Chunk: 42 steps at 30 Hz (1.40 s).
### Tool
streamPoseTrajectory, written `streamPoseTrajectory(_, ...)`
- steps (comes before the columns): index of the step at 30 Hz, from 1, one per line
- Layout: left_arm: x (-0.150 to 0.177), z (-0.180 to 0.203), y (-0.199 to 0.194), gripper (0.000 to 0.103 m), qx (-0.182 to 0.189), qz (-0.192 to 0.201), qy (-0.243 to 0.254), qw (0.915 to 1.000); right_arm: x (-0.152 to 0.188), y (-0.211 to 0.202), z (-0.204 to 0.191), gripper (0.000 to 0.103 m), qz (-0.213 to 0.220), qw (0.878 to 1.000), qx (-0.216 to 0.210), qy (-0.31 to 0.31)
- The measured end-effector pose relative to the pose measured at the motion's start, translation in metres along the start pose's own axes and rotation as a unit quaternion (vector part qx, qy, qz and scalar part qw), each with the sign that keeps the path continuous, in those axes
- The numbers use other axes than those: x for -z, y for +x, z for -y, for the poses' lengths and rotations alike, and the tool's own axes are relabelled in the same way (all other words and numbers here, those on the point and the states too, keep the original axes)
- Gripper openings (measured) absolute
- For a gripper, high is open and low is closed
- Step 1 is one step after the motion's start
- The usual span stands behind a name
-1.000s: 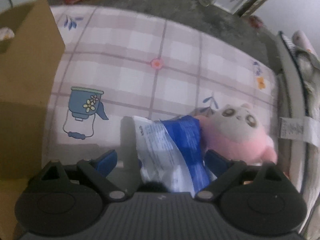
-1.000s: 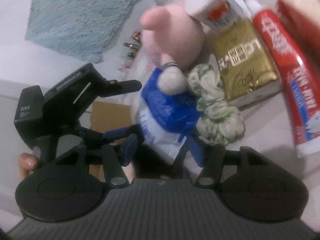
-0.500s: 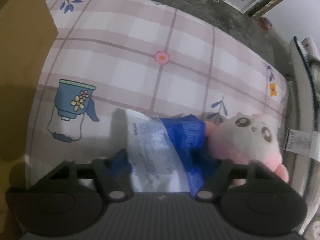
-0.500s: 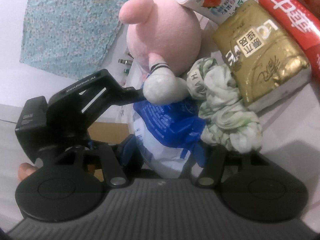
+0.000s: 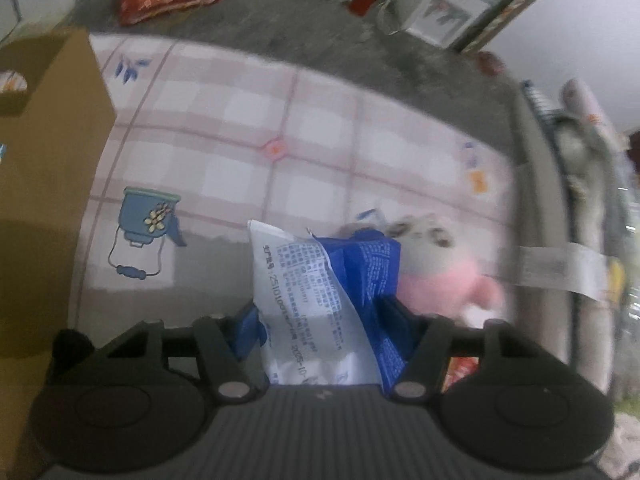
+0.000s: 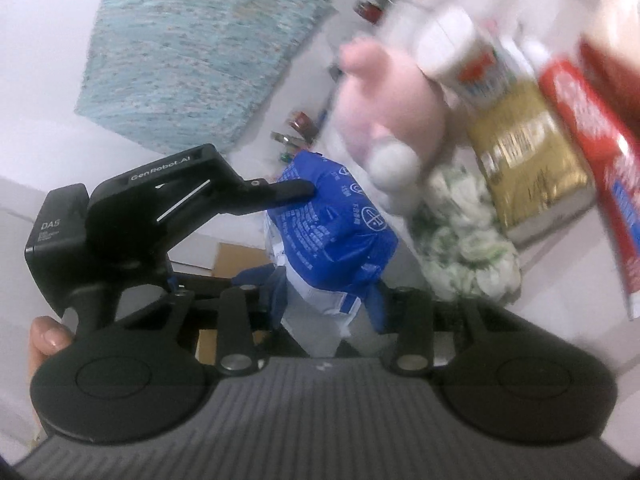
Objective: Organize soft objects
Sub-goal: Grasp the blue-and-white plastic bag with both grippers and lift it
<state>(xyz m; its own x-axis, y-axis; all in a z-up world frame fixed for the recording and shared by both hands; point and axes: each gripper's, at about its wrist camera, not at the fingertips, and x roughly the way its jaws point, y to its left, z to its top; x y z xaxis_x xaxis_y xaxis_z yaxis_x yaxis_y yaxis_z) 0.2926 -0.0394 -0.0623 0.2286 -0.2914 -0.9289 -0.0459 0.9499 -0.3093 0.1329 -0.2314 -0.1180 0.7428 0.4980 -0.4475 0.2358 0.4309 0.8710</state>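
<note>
Gripping the blue-and-white packet (image 5: 324,300) from opposite ends at lower centre of both views, left gripper (image 5: 320,316) and right gripper (image 6: 324,300) are each clamped on it, probably so the floppy pack won't sag beside the pink plush (image 6: 384,96).

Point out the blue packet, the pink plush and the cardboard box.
blue packet (image 5: 316,300): left wrist view, its white printed face.
pink plush (image 6: 396,100): right wrist view, its pink body.
cardboard box (image 5: 44,152): left wrist view, its brown side wall.
</note>
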Motion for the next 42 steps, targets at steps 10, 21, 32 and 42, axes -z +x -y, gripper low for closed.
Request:
streamPoseTrajectory(10, 0.055, 0.025, -0.077, 0.064, 0.055, 0.054, 0.046, 0.9960, -0.002, -0.077, -0.035, 0.038, 0.012, 0.998, -0.039, -0.043)
streamPoseTrajectory(21, 0.163, 0.020, -0.089, 0.062, 0.082, 0.040, 0.079, 0.9927, 0.072, -0.173, 0.025, 0.040, -0.020, 0.999, -0.016, -0.027)
streamPoseTrajectory(32, 0.202, 0.025, -0.028, 0.060, 0.033, -0.009, 0.092, 0.9951, 0.101, -0.204, 0.073, 0.048, -0.048, 0.995, 0.074, -0.040)
streamPoseTrajectory(42, 0.205, 0.052, -0.033, 0.059, -0.064, 0.029, 0.168, 0.9833, 0.112, -0.216, 0.055, 0.048, -0.025, 0.973, 0.133, -0.186)
